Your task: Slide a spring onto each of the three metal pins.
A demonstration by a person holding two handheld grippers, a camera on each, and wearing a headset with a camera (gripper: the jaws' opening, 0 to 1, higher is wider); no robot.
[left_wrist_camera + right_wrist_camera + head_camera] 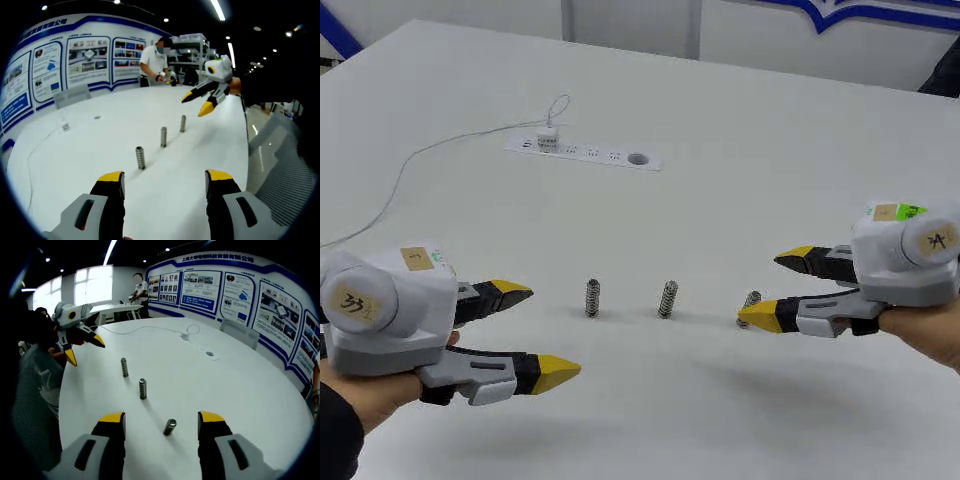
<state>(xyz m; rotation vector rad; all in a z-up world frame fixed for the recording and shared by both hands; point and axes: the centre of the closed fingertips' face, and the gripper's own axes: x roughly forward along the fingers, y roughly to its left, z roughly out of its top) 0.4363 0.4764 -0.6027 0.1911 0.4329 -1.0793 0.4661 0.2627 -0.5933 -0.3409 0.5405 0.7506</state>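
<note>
With my left tongs [550, 330] and right tongs [760, 289] both open and empty beside the three spring-clad pins [667, 298] on the bench [720, 200], I judge the leaning rightmost pin [170, 426] topples if a jaw clips it.

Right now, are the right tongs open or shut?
Open. The right tongs have both yellow tips wide apart, gripping nothing.

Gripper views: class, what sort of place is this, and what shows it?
Probably a company exhibition or meeting hall: blue-framed display boards stand behind a large white table that carries a power strip.
</note>
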